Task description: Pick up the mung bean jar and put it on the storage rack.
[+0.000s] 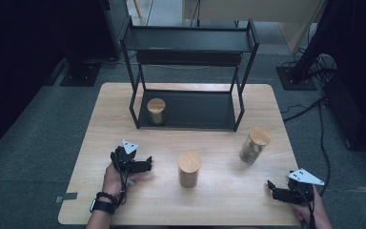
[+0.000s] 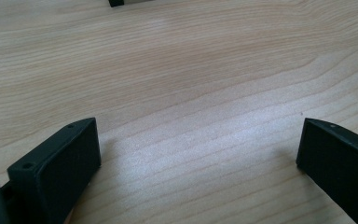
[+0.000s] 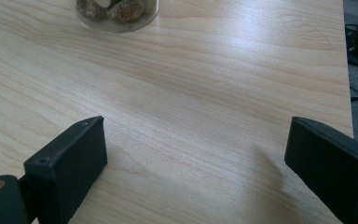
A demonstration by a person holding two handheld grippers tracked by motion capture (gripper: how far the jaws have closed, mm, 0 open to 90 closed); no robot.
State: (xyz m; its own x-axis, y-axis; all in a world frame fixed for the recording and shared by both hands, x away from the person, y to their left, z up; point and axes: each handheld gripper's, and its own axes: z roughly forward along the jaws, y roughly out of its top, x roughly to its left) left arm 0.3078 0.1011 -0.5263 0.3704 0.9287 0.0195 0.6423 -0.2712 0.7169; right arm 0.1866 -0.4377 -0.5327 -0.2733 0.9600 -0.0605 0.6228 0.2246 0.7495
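Wooden lids capped three jars around a black two-tier rack (image 1: 190, 45) at the upper centre of the high view. One jar (image 1: 156, 111) already stood on the rack's lower shelf, so the work looked like shelving the rest. A wood-toned jar (image 1: 189, 169) waited at the centre of the counter (image 1: 219, 200), just right of the left gripper (image 1: 147, 164), whose jaws stood spread with nothing but bare wood between them, probably readied for that jar. A glass jar of brownish lumps (image 1: 254, 144) stood right of centre, above the right gripper (image 1: 270, 187), which lay at the lower right, likewise released and empty, apparently parked clear.
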